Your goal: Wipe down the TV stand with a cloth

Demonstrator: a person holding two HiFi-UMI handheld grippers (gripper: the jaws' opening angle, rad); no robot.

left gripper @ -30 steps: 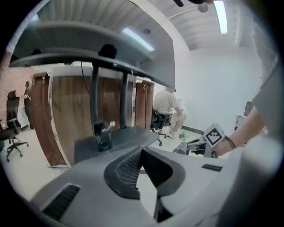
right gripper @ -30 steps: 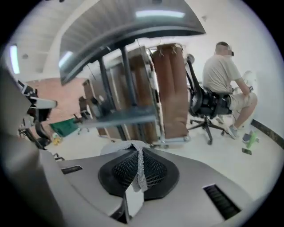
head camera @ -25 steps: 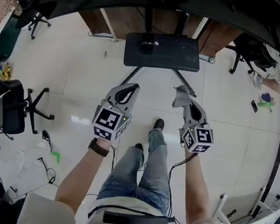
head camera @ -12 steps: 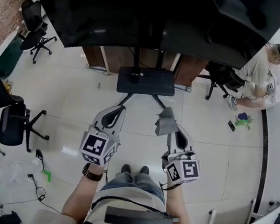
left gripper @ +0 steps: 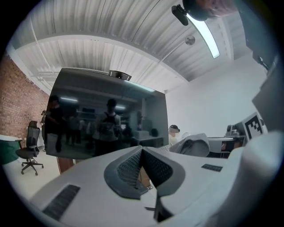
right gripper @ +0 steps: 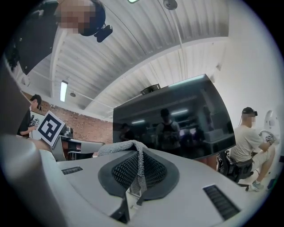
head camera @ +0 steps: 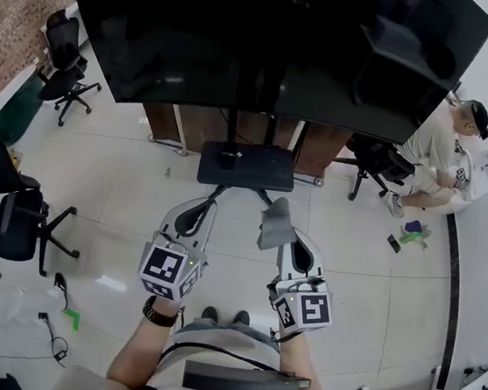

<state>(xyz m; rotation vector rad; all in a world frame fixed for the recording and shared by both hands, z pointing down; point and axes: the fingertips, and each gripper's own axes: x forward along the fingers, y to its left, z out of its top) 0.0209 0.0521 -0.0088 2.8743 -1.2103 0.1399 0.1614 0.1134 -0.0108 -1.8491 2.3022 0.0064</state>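
Two grippers are out in front of me, side by side above the pale tiled floor [head camera: 122, 184]. My left gripper [left gripper: 141, 150] has its jaws pressed together with nothing between them. My right gripper [right gripper: 139, 155] is clamped on the grey cloth [right gripper: 120, 148]: a knitted fold is pinched between the pads and the rest is draped over one jaw. In the head view the cloth sticks out past the jaw tips. The TV stand [head camera: 246, 165] is just ahead of both grippers and apart from them. Its black shelf sits under the big dark TV screen [head camera: 263, 42], with two legs splayed toward me. The cloth is not touching it. Black office chairs [head camera: 20, 224] stand off to my left, and a seated person [head camera: 439, 147] is to the right of the screen
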